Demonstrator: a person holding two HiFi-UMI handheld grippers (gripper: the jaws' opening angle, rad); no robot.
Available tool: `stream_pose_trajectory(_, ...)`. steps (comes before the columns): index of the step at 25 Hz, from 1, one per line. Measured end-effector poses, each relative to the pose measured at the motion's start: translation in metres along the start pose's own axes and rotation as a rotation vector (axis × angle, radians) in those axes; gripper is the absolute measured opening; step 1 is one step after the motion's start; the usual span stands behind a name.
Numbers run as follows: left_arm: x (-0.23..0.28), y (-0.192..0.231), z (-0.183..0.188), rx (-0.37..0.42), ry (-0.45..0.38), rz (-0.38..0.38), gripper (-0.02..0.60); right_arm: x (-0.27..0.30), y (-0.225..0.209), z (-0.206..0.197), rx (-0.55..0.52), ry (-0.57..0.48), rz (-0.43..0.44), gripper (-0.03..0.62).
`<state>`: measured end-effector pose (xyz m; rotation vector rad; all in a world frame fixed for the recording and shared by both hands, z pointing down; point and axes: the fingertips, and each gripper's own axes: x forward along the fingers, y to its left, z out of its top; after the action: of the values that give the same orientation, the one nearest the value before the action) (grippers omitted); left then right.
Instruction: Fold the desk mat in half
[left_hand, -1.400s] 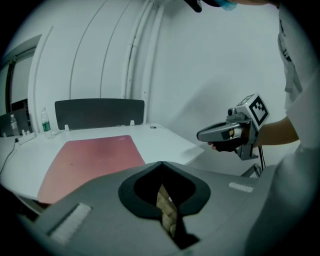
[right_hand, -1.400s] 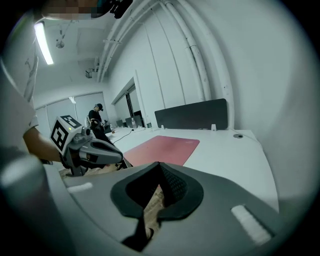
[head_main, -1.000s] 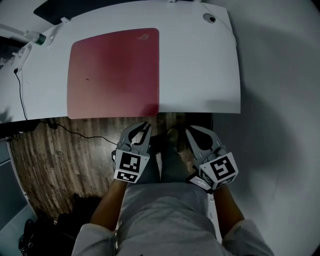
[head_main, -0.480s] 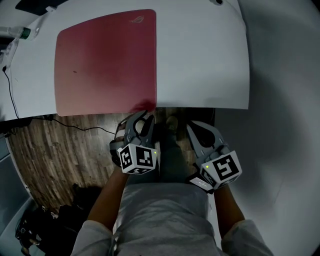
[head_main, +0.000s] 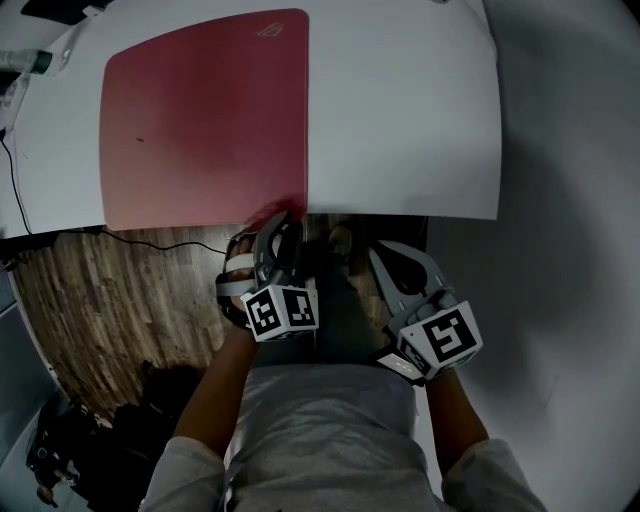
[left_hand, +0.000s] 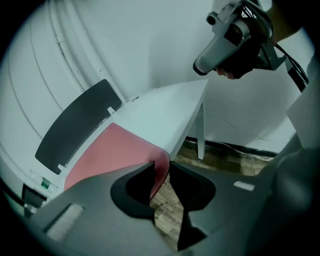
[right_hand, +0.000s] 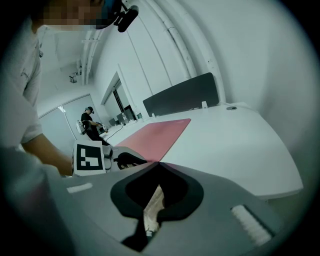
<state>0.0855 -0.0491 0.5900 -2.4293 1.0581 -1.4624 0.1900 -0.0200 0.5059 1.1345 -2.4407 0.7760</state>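
The red desk mat (head_main: 200, 120) lies flat on the left half of the white desk (head_main: 400, 110). My left gripper (head_main: 281, 226) is at the mat's near right corner, at the desk's front edge. In the left gripper view the mat (left_hand: 110, 150) has its corner curled up between the jaws of the left gripper (left_hand: 161, 164). The jaws stand open, with a gap beside the corner. My right gripper (head_main: 385, 255) hangs below the desk edge, apart from the mat. The right gripper (right_hand: 159, 165) has its tips together with nothing between them; the mat (right_hand: 160, 132) stretches beyond.
A bottle (head_main: 25, 62) and a black cable (head_main: 15, 190) sit at the desk's left end. A dark panel (left_hand: 75, 122) stands along the far edge. Wooden floor (head_main: 100, 300) and a desk leg (left_hand: 200, 130) lie below. A person (right_hand: 90, 125) stands far off.
My left gripper has risen to the mat's near right corner, turned on its side, and its jaws have widened round the corner. The right gripper has hardly moved.
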Motion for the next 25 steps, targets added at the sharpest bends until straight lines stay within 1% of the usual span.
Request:
stream_pose_trajectory(1,-0.001,0.0,0.0,-0.017,-0.012,-0.002,0.107,0.0,0.0,0.0,0.0,0.001,0.003,0.006)
stream_pose_trajectory(4,-0.003,0.002,0.001,-0.055,-0.035,0.012,0.044,0.003,-0.003,0.002,-0.003,-0.002,0.01,0.006)
stream_pose_trajectory(9,-0.008,0.012,0.007,-0.174,-0.053,-0.005,0.035,0.005,-0.007,0.004,-0.006,0.009,0.022,0.006)
stream_pose_trajectory(11,-0.012,0.018,0.008,-0.24,-0.067,-0.018,0.035,0.006,-0.006,0.005,-0.02,0.011,0.034,0.006)
stream_pose_trajectory(14,-0.022,0.031,0.011,-0.371,-0.093,-0.027,0.035,0.006,-0.001,0.011,-0.034,0.002,0.054,0.006)
stream_pose_trajectory(15,-0.027,0.035,0.012,-0.401,-0.101,-0.024,0.035,0.005,0.002,0.013,-0.04,-0.004,0.061,0.006)
stream_pose_trajectory(19,-0.043,0.053,0.019,-0.438,-0.132,-0.004,0.035,0.009,0.01,0.02,-0.054,-0.007,0.091,0.006)
stream_pose_trajectory(21,-0.052,0.064,0.016,-0.46,-0.148,0.005,0.035,0.015,0.017,0.022,-0.06,-0.001,0.099,0.006)
stream_pose_trajectory(25,-0.069,0.092,0.005,-0.497,-0.199,0.013,0.035,0.032,0.031,0.034,-0.093,-0.008,0.082,0.006)
